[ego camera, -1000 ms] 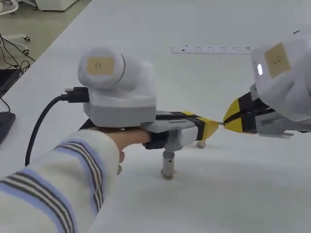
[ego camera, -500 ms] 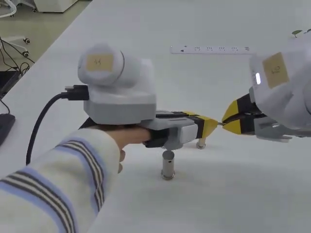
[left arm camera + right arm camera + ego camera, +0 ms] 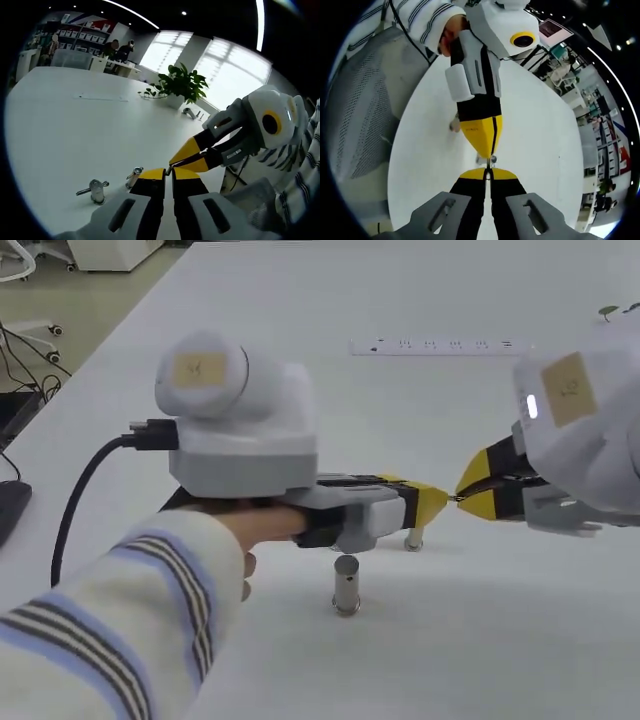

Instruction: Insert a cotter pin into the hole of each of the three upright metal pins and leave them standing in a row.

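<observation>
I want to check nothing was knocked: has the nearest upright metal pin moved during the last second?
No. The metal pin keeps its place below the power strip; only the camera shifted slightly.

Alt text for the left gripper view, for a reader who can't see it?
Two yellow-tipped grippers meet tip to tip above a white table: the left gripper from the bottom, the right gripper from the right. At lower left sit two short silver metal pins, one with a cotter pin through it.

Left gripper (image 3: pixel 438 503) and right gripper (image 3: pixel 470 493): white-grey housings, yellow-black jaws, tan labels (image 3: pixel 198 369). Black cable (image 3: pixel 85 495) on left. Cream sleeve (image 3: pixel 120 630), blue-brown stripes.
</observation>
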